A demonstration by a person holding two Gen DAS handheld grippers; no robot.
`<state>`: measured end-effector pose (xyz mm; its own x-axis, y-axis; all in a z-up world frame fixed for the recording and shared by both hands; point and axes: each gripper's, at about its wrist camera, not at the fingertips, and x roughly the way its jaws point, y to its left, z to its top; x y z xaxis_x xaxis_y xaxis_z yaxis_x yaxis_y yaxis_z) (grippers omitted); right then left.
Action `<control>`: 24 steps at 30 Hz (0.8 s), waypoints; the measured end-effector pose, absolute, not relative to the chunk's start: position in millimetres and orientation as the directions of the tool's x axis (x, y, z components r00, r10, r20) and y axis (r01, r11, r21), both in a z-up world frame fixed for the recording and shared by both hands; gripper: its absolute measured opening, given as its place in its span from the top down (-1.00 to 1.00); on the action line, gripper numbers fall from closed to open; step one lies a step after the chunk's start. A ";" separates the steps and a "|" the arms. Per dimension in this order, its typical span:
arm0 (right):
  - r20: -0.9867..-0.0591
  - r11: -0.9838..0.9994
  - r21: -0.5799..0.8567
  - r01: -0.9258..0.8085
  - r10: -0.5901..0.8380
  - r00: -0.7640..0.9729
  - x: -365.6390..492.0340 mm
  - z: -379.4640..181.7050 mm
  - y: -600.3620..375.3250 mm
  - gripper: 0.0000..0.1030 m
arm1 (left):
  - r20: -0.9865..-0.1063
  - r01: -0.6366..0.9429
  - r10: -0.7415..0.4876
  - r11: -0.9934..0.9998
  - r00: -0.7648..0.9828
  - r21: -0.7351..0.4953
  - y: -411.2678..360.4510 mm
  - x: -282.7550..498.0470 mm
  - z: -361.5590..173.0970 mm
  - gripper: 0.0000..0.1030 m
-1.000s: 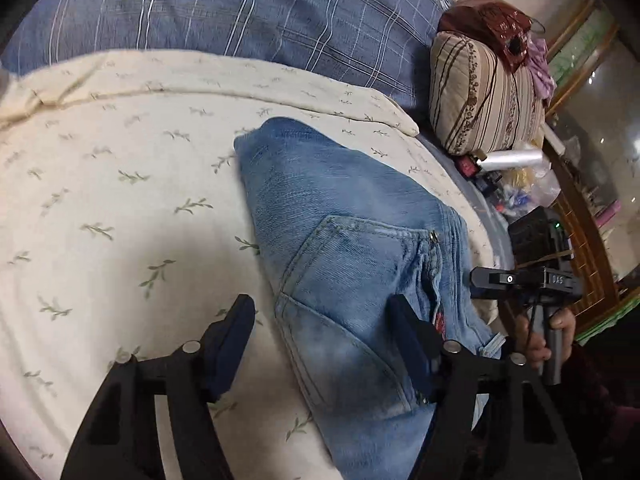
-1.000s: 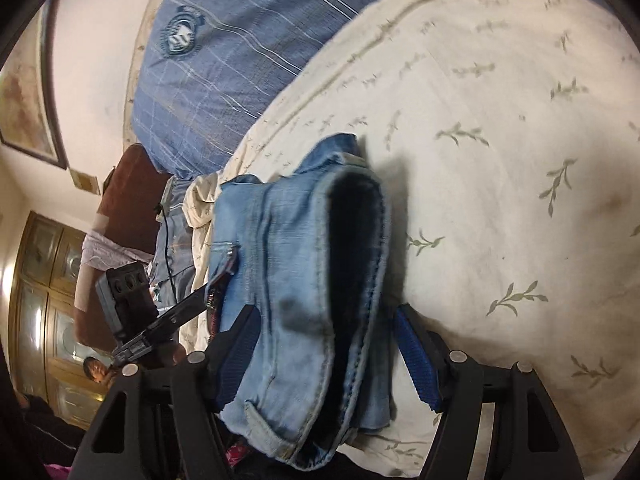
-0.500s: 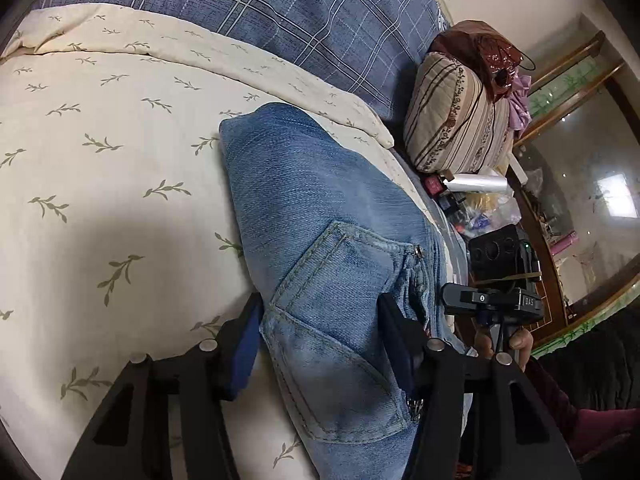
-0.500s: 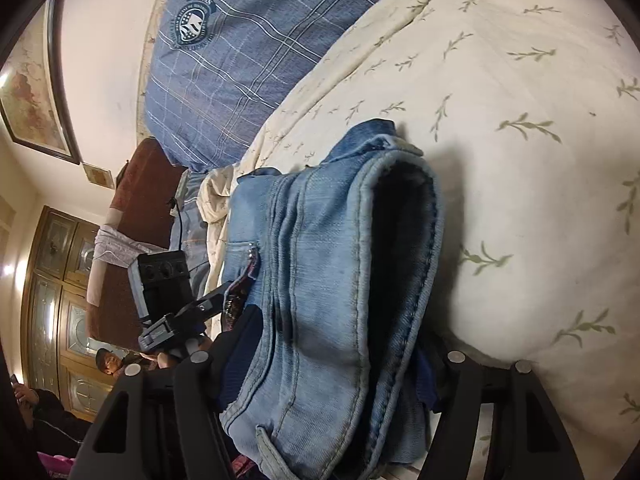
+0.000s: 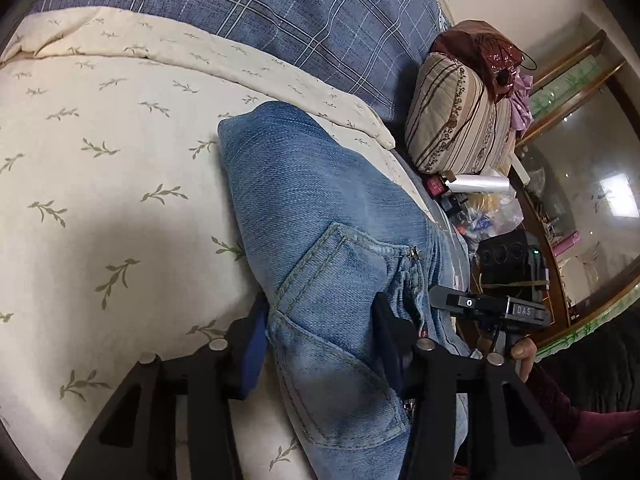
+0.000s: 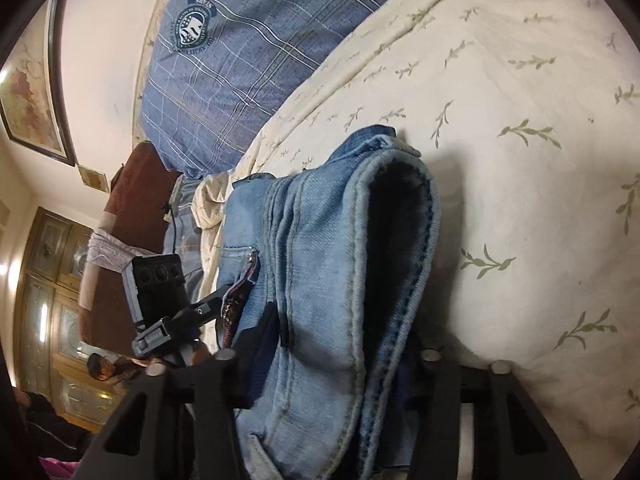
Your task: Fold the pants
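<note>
Your left gripper (image 5: 320, 344) is closing around the near pocket end of the folded light-blue denim pants (image 5: 320, 216), its blue pads hugging the bundle from both sides. Your right gripper (image 6: 340, 348) is closing too, around the thick stack of hems and seams at the other end of the same bundle; its right pad is hidden behind the cloth, so you cannot tell how firmly it bites.

The pants lie on the cream quilt with a green sprig print (image 5: 100, 200), near its right edge in the left view.

The main risk, as I judge it, is an uneven grip: if you catch only the outer layers, the inner folds may slide out and the bundle may open when you lift. The soft quilt gives underneath, so a pad could also pinch bedding along with denim.

Beyond the quilt lies a blue plaid cover (image 5: 280, 12). A striped beige cushion (image 5: 452, 120) and loose clutter sit at the far right, near glass-fronted wooden cabinets (image 5: 580, 160).
</note>
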<state>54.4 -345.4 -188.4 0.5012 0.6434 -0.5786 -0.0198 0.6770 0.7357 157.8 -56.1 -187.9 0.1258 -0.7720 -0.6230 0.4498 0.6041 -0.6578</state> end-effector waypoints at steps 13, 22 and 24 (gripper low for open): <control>-0.547 0.685 0.724 -0.082 0.642 0.537 57.5 -141.3 -327.6 0.23 | -0.628 0.468 -0.746 0.646 0.220 -0.603 -42.9 156.5 -138.0 0.17; -0.525 0.689 0.708 -0.154 0.660 0.538 91.1 -87.9 -300.5 0.23 | -0.657 0.448 -0.693 0.709 0.298 -0.545 -17.3 187.1 -77.3 0.17; -0.522 0.687 0.709 -0.159 0.663 0.537 101.0 -81.9 -295.0 0.23 | -0.664 0.444 -0.681 0.721 0.309 -0.532 -13.8 195.9 -71.7 0.17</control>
<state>101.0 -295.0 -81.9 0.5373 0.6626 -0.5218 -0.1592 0.6872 0.7088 195.9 -13.8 -71.8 0.3091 -0.6808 -0.6640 0.4439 0.7208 -0.5324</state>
